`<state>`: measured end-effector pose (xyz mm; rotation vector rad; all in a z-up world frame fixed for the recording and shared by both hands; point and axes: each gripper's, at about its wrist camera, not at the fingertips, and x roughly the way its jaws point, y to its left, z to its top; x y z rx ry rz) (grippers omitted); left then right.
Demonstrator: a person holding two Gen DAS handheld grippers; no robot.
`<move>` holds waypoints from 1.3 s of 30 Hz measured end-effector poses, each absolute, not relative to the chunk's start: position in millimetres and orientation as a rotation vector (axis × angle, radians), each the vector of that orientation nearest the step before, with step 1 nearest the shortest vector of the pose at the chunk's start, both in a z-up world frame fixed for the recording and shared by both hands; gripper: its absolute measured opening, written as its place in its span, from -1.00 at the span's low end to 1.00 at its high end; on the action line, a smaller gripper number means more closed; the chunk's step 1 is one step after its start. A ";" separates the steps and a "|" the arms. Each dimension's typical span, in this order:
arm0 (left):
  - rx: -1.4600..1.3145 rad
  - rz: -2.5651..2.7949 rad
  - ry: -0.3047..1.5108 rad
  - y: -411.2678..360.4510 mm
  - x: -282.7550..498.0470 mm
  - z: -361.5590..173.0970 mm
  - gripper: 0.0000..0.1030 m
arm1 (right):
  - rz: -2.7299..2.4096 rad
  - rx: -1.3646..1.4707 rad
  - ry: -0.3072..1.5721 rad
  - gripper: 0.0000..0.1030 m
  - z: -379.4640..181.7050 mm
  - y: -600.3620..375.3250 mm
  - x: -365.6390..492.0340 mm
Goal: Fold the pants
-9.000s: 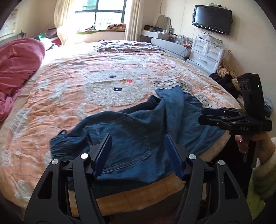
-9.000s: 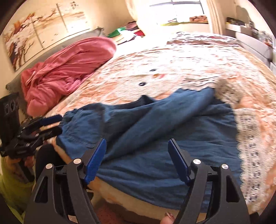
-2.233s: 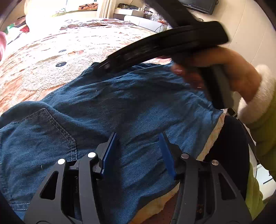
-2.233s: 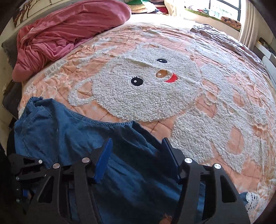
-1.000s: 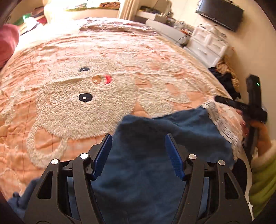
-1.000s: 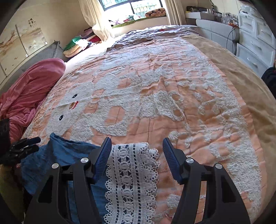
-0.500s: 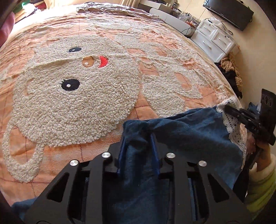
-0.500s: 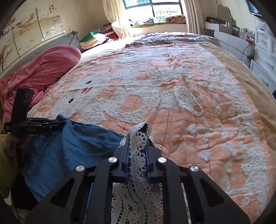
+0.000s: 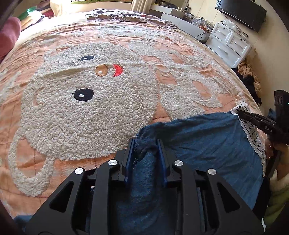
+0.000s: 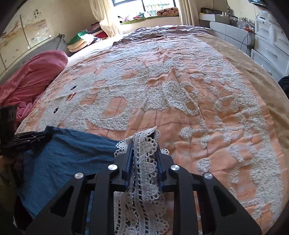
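Note:
Blue denim pants [image 9: 207,144] with a white lace hem [image 9: 252,133] lie at the near edge of the bed. My left gripper [image 9: 145,142] has a bunched fold of denim filling the narrow gap between its blue pads, and its jaws are opening. My right gripper [image 10: 144,142] has the lace hem [image 10: 144,171] pinched upright between its pads, and its jaws are opening too. The denim [image 10: 72,150] stretches flat between the two grippers. Each wrist view shows the other gripper at a far corner of the cloth: the right gripper [image 9: 240,113] and the left gripper [image 10: 46,134].
The bed carries an orange cover with a fluffy white cartoon face [image 9: 81,108]. A pink blanket [image 10: 32,77] is heaped at the far left side. White drawers [image 9: 229,43], a wall television [image 9: 242,12] and a pile of clothes [image 9: 249,72] stand beside the bed.
A second ago both grippers stood open over the cloth; they then closed on the denim corner and the lace hem. Both pairs of pads now stand slightly wider than half a second ago.

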<state>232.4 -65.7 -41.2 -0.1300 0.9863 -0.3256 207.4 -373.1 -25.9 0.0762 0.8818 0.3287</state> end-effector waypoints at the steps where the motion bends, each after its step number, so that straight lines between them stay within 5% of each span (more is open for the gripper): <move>1: -0.125 -0.320 0.983 -65.5 231.7 -39.7 -0.55 | 0.310 0.072 0.878 -0.07 -23.6 -375.3 204.4; 2: -0.120 -0.313 0.975 -64.7 229.5 -36.7 -0.52 | 0.305 0.078 0.872 0.07 -20.1 -379.0 199.9; 9: -0.091 -0.280 0.886 -43.7 182.2 0.7 -0.06 | 0.311 0.202 0.807 0.23 9.7 -413.1 135.2; 18: -0.022 -0.176 0.912 -9.5 74.5 -8.3 -0.02 | 0.297 0.227 0.920 0.21 -13.0 -417.3 70.4; 19: -0.016 -0.166 0.912 -5.4 68.5 -9.0 -0.02 | 0.295 0.229 0.924 0.14 -14.9 -415.7 67.7; 21: 0.011 -0.108 0.918 1.8 60.3 -11.2 -0.02 | 0.322 0.217 0.934 -0.61 -17.0 -409.1 63.5; 25: 0.016 -0.056 0.941 22.7 62.2 -20.8 -0.23 | 0.336 0.193 0.927 -0.78 -8.8 -401.9 51.9; 31: -0.005 -0.107 0.947 33.4 59.8 -18.6 -0.25 | 0.291 0.188 1.015 -0.75 -27.3 -408.5 42.1; 33: -0.014 -0.113 0.942 34.6 57.2 -20.1 -0.25 | 0.267 0.193 0.999 -0.34 -32.7 -412.8 41.0; 39: 0.024 -0.123 0.926 23.6 53.6 -22.4 -0.02 | 0.253 0.233 0.987 -0.24 -36.2 -418.4 38.5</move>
